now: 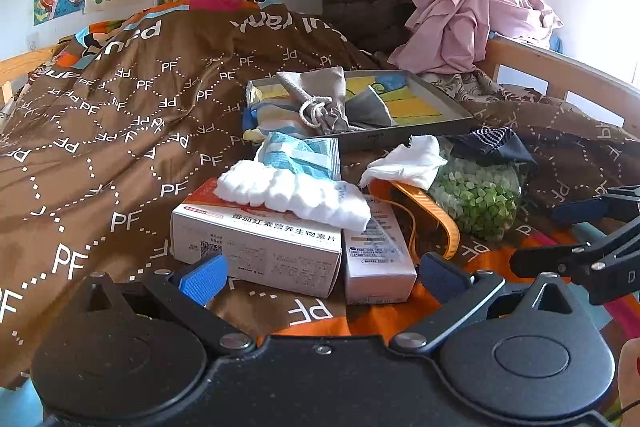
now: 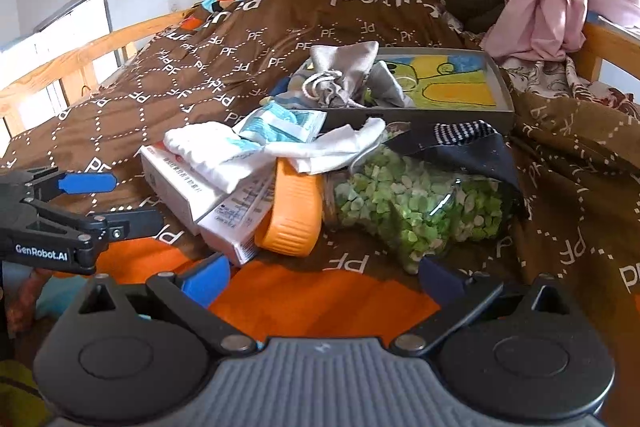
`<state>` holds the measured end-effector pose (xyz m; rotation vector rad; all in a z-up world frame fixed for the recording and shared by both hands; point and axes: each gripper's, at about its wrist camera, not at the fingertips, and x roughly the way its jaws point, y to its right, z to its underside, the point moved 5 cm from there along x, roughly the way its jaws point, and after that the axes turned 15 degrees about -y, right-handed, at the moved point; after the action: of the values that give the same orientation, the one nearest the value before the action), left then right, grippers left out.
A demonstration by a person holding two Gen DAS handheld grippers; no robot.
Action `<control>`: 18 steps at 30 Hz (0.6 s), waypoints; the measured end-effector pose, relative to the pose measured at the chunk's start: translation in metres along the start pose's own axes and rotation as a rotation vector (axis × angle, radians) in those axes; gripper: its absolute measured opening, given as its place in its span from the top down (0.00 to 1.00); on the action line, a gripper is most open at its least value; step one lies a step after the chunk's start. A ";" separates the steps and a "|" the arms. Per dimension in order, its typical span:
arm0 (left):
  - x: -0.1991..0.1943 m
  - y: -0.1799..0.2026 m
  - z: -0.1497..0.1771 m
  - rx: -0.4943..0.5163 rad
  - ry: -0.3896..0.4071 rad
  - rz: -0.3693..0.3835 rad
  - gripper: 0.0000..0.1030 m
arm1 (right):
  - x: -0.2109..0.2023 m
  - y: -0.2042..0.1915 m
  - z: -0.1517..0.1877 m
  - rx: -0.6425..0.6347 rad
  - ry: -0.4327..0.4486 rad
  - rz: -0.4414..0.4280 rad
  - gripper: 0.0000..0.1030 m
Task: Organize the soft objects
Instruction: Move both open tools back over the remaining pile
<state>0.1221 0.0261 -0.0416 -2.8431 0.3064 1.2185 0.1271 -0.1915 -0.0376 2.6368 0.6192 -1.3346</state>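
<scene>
A grey drawstring cloth pouch (image 1: 320,99) already lies in the shallow grey tray (image 1: 448,95) mid-bed; white quilted cloth (image 1: 296,195), white rag (image 1: 408,159) and striped dark sock (image 2: 460,143) remain outside; left tool (image 1: 320,277) and right tool (image 2: 324,279) both spread, empty

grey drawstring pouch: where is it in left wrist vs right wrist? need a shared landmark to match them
Left wrist: the grey drawstring pouch lies just above centre, draped over the near-left corner of the grey tray.
Right wrist: the pouch lies above centre, slightly right, on the same tray corner.
Shared landmark: the jar of green pieces, lying nearer than the tray in both views.
</scene>
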 end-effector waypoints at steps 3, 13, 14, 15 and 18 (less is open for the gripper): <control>0.001 0.001 0.001 0.009 -0.008 -0.009 0.01 | 0.002 -0.004 -0.001 -0.013 0.003 -0.002 0.00; 0.003 0.007 0.002 0.043 -0.025 -0.012 0.01 | 0.007 -0.006 -0.002 -0.027 0.024 0.001 0.00; 0.003 0.007 0.001 0.043 -0.024 -0.015 0.01 | 0.007 -0.006 -0.002 -0.028 0.030 0.003 0.00; 0.003 0.007 0.000 0.043 -0.024 -0.018 0.01 | 0.007 -0.005 -0.003 -0.027 0.039 0.005 0.00; 0.004 0.008 -0.006 0.051 -0.011 -0.023 0.01 | 0.006 -0.005 -0.004 -0.029 0.069 0.020 0.00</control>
<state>0.1276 0.0172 -0.0398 -2.7880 0.2992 1.2031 0.1314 -0.1842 -0.0396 2.6688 0.6145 -1.2247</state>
